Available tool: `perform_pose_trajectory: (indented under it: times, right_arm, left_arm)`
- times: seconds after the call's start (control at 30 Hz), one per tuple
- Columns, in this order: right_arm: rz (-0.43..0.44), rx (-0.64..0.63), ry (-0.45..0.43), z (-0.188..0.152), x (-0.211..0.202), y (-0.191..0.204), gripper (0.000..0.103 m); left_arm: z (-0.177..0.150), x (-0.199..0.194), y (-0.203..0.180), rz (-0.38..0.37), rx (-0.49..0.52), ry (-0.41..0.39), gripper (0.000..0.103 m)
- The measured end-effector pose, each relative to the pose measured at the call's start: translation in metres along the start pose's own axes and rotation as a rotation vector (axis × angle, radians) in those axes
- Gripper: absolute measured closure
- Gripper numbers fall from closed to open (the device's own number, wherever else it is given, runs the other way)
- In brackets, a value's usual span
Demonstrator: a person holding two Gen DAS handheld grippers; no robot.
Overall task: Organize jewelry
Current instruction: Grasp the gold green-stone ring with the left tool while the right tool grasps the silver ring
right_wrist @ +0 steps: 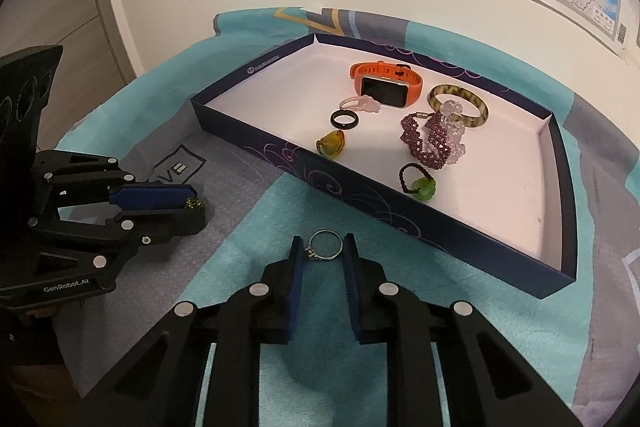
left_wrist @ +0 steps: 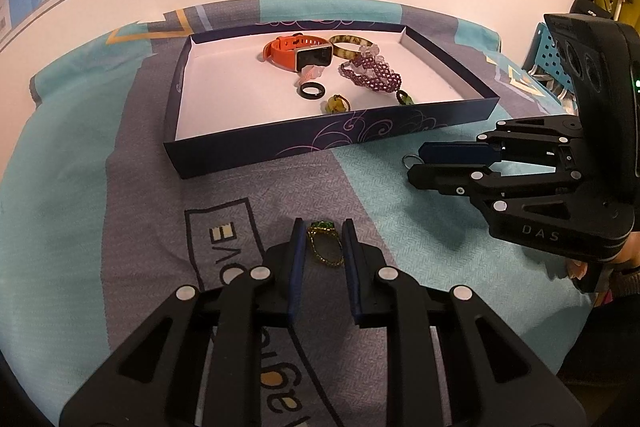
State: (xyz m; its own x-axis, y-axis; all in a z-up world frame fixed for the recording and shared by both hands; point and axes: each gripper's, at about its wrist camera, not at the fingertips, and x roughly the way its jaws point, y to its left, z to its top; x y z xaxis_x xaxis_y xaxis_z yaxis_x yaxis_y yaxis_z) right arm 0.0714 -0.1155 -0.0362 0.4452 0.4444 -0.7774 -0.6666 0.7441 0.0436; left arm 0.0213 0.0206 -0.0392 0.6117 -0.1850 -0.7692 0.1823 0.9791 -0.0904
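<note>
A gold ring with a green stone rests on the bedspread between the blue pads of my left gripper, which is shut on it. It also shows at the tips of the left gripper in the right wrist view. To the right, a thin silver ring with a small stone sits between the pads of my right gripper, shut on it. The right gripper is seen from the side in the left wrist view. Just beyond both lies a navy tray with a white floor.
In the tray lie an orange smartwatch, a mottled bangle, a purple beaded bracelet, a black ring, a pale pink ring, an amber piece and a green bead on a black cord. A wall with maps stands behind.
</note>
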Motion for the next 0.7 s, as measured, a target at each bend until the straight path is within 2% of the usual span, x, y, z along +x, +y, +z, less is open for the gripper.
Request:
perform_pose_trajectory:
  times: [0.07,0.33,0.37,0.4,0.43,0.67,0.7]
  right_arm:
    - [0.014,0.002,0.0,0.0,-0.001,0.0,0.1]
    - [0.034,0.041,-0.007,-0.003,-0.006,-0.006,0.099]
    - [0.033,0.049,-0.008,-0.003,-0.007,-0.006,0.09]
    - [0.028,0.057,-0.016,-0.003,-0.007,-0.007,0.073]
    - [0.026,0.06,-0.022,-0.002,-0.008,-0.007,0.068]
    - [0.008,0.032,0.002,0.005,0.003,-0.001,0.068]
    - [-0.001,0.021,0.004,0.006,0.004,0.0,0.072]
  left_arm:
    - [0.0,0.0,0.0,-0.001,-0.002,0.0,0.084]
    - [0.001,0.0,0.0,-0.004,-0.003,0.0,0.084]
    - [0.001,0.0,0.0,-0.004,-0.003,0.0,0.084]
    - [0.0,0.0,0.0,-0.004,-0.003,0.0,0.084]
    - [0.0,-0.001,0.0,-0.005,-0.003,0.0,0.084]
    - [0.001,0.0,-0.001,-0.007,-0.004,0.0,0.084]
    - [0.001,0.0,-0.001,-0.008,-0.005,0.0,0.084]
